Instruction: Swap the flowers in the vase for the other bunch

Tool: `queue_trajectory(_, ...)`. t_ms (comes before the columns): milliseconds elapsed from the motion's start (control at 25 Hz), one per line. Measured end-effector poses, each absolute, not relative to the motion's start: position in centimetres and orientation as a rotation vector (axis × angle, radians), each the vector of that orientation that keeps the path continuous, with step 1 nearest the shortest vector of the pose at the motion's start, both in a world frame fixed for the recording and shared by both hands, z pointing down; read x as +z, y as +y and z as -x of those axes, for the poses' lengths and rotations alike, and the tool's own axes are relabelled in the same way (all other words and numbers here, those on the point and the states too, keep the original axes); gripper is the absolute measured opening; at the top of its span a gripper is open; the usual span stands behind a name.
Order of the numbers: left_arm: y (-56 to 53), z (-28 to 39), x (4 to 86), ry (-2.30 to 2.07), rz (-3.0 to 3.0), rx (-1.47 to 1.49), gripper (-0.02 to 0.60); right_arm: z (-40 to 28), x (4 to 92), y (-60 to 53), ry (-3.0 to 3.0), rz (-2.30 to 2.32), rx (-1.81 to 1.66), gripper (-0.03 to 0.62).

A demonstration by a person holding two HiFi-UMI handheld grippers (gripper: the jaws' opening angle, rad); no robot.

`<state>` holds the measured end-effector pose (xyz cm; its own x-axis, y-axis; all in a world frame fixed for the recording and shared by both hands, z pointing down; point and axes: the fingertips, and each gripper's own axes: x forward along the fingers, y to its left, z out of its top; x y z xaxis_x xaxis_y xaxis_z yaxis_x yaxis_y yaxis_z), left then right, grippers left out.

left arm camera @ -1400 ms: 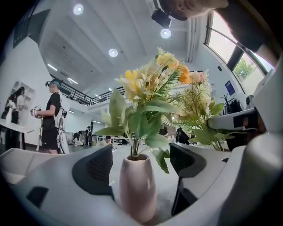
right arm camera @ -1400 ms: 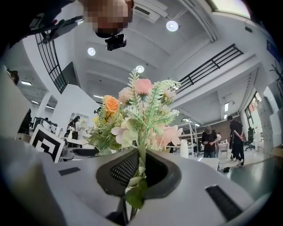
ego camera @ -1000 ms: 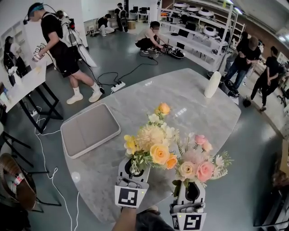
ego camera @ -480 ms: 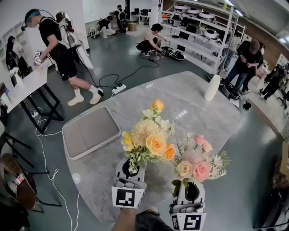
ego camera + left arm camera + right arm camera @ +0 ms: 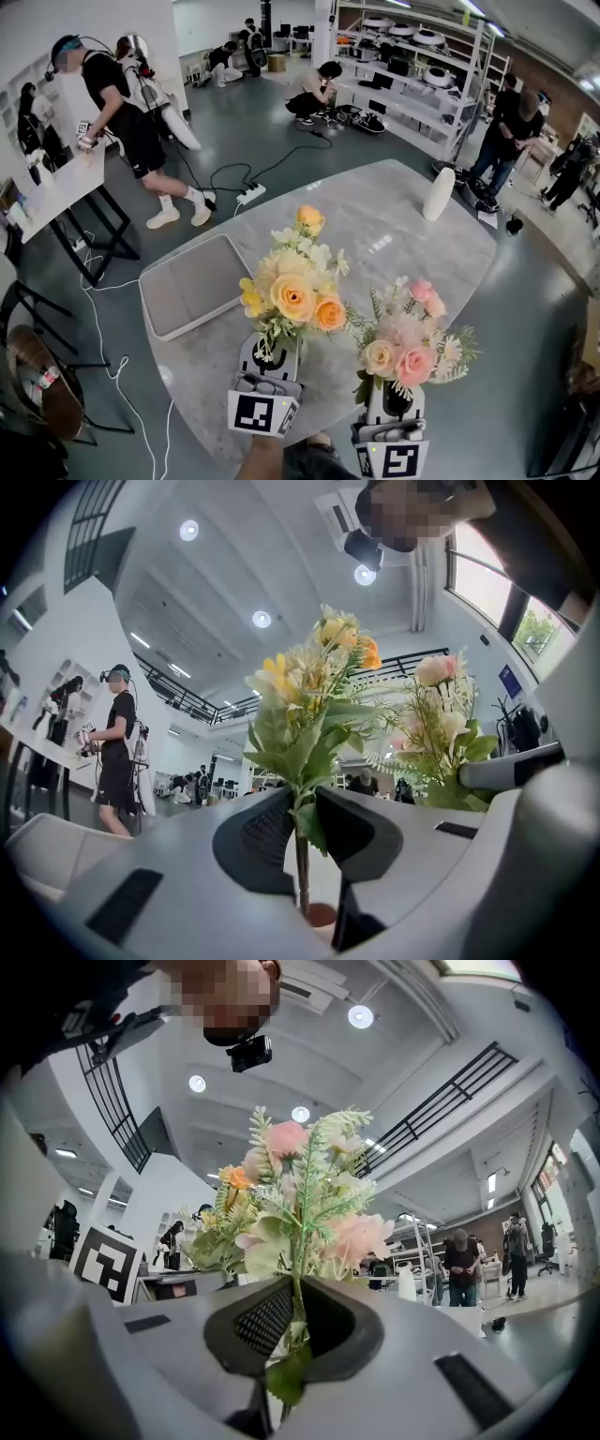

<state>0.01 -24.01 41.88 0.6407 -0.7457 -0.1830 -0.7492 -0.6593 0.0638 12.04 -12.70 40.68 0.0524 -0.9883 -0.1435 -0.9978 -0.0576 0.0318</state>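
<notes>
The left claw (image 5: 273, 353) gripped the yellow and orange bunch (image 5: 295, 287) low on its stem (image 5: 302, 866). Its 2 jaws had just been closing and stood narrow, with the dark pads pressed on the stem from both sides. The right claw (image 5: 395, 397) was clamped in the same way on the pink bunch (image 5: 405, 343), its jaws drawn in tight around the green stalk (image 5: 298, 1299), with a leaf hanging below them.

Both bunches stood upright over the near edge of the grey marbled worktop (image 5: 394, 234). The yellow and orange bunch was on the left and the pink bunch on the right, just beside each other, their outer foliage close to touching.

The white vase (image 5: 438, 195) stood upright near the far right edge of the worktop, well apart from both bunches. A grey tray (image 5: 192, 286) lay flat on the left part of the worktop.

On the floor beyond, a person in black (image 5: 127, 122) walked past at the left, and another person (image 5: 314, 89) crouched near the shelving (image 5: 412, 56).
</notes>
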Motion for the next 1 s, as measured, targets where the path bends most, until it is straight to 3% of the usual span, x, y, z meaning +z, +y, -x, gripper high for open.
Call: queue_trajectory(1000,-21.7,2.0,32.9,1.221,2.876,0.538,0.072,-10.0,32.8,-12.4,2.112,2.114,0.256,0.038)
